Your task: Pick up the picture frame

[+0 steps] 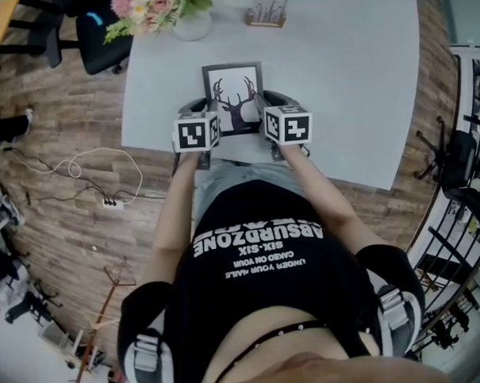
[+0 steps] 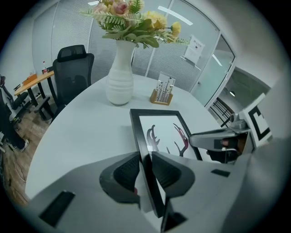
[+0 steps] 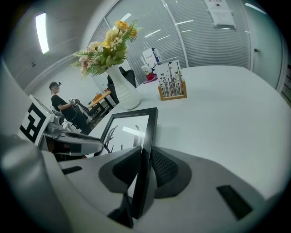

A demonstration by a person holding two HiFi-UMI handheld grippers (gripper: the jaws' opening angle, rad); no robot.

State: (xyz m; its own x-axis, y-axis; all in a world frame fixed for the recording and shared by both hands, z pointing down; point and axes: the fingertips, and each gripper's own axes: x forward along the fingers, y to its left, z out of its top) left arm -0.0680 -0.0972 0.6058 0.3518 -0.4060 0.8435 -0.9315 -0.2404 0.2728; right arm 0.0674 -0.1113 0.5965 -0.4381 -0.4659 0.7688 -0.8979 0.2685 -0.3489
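Observation:
The picture frame (image 1: pixel 234 96) is black-edged with a dark deer-antler print on white, and sits over the near part of the white table (image 1: pixel 354 78). My left gripper (image 1: pixel 201 125) is shut on its left edge; the frame (image 2: pixel 148 152) runs between the dark pads (image 2: pixel 127 170). My right gripper (image 1: pixel 275 118) is shut on the frame's right edge, whose black rim (image 3: pixel 146 154) is clamped between that gripper's pads (image 3: pixel 166 168). In the left gripper view the right gripper (image 2: pixel 218 139) shows at the far side of the frame.
A white vase of flowers (image 1: pixel 191 20) and a small wooden holder (image 1: pixel 266 17) stand at the table's far side. Office chairs (image 1: pixel 98 34) sit beyond the left corner. Cables and a power strip (image 1: pixel 109 202) lie on the wooden floor at the left.

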